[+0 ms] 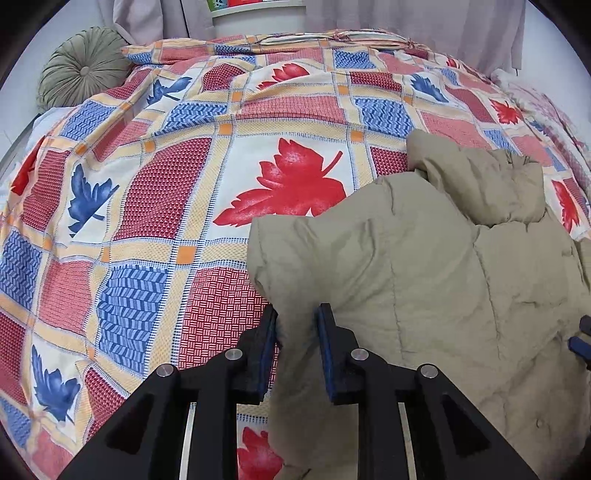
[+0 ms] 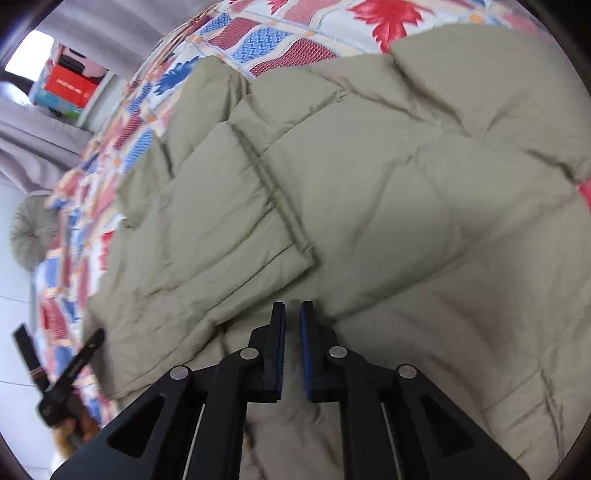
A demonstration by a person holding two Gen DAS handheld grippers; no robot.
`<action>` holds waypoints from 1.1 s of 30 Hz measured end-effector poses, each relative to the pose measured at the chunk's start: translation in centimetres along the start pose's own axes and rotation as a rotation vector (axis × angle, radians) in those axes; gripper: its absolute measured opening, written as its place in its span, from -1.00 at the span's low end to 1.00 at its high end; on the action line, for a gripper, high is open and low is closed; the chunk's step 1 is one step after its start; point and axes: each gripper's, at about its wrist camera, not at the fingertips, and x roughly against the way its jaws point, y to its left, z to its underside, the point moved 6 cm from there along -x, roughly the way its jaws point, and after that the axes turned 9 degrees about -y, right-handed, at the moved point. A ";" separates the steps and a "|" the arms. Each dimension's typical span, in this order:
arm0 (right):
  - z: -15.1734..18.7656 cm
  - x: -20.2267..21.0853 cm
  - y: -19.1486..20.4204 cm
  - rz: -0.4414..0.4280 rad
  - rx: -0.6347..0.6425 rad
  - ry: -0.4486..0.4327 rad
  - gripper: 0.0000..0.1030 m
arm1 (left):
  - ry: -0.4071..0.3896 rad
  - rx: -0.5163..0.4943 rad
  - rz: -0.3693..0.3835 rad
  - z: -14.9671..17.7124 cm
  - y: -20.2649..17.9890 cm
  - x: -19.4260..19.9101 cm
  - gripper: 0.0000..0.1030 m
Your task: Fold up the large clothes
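Note:
A beige puffer jacket lies on the bed at the right of the left wrist view. My left gripper is shut on a fold at the jacket's left edge, cloth bunched between the blue pads. In the right wrist view the jacket fills most of the frame, with one quilted sleeve folded across the body. My right gripper hovers over the jacket with its pads nearly closed, a narrow gap between them and nothing held. The left gripper shows at the lower left of that view.
The bed is covered by a patchwork sheet with red and blue leaves. A round green cushion sits at the far left corner. Grey curtains and a white shelf stand behind the bed.

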 end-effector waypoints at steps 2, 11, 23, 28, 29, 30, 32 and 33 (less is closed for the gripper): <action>-0.4 0.6 0.0 -0.058 -0.037 -0.023 0.54 | -0.012 0.039 0.021 -0.5 0.7 1.1 -0.54; -2.6 -3.1 0.3 -0.113 -0.198 0.028 -0.84 | 0.028 0.058 -0.024 0.1 0.5 -1.6 -0.54; -1.2 -1.7 -1.1 0.057 0.000 -0.011 -0.71 | 0.063 -0.024 -0.122 1.2 -0.3 -3.7 -0.54; -2.0 2.3 -1.7 0.207 0.126 -0.082 -0.63 | 0.049 -0.039 -0.103 0.4 -0.6 -0.5 -0.54; -2.0 2.9 -2.0 0.207 0.133 -0.082 -0.62 | 0.056 -0.047 -0.091 0.6 -1.1 0.2 -0.54; -2.1 3.6 -2.3 0.201 0.132 -0.078 -0.62 | 0.061 -0.053 -0.080 0.8 -1.7 0.8 -0.54; -1.9 4.7 -3.1 0.187 0.125 -0.065 -0.36 | 0.071 -0.067 -0.050 1.4 -3.4 2.2 -0.54; -1.7 5.3 -3.5 0.178 0.114 -0.059 -0.24 | 0.075 -0.072 -0.033 1.9 -4.4 2.9 -0.54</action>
